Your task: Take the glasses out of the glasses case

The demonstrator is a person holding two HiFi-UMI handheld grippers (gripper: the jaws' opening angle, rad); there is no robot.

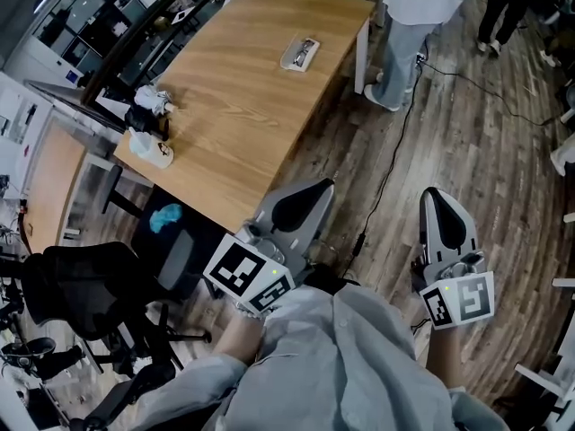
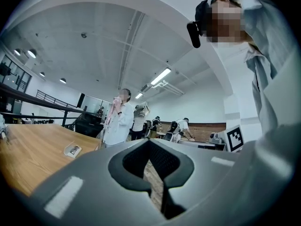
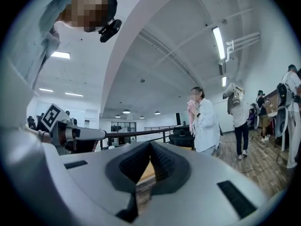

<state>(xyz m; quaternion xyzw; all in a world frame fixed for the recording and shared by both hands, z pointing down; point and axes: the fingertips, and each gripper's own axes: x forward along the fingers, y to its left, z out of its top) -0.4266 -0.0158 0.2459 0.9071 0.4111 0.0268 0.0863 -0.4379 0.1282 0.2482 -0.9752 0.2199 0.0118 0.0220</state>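
The pale glasses case [image 1: 299, 53] lies near the far end of the wooden table [image 1: 243, 106], with something dark showing in it. In the left gripper view the case [image 2: 72, 150] is small and far off on the tabletop. My left gripper [image 1: 310, 191] is held close to my body, off the table's near corner, its jaws shut with nothing between them. To its right, over the floor, my right gripper [image 1: 436, 196] is also shut and holds nothing. Both are far from the case. The jaw tips meet in the left gripper view [image 2: 149, 142] and in the right gripper view [image 3: 150, 145].
A white crumpled thing [image 1: 150, 149] and a dark object [image 1: 146, 111] sit at the table's left edge. A black office chair [image 1: 85, 285] stands at the lower left. A person [image 1: 409, 25] stands at the table's far right corner. A cable [image 1: 393, 151] runs across the wooden floor.
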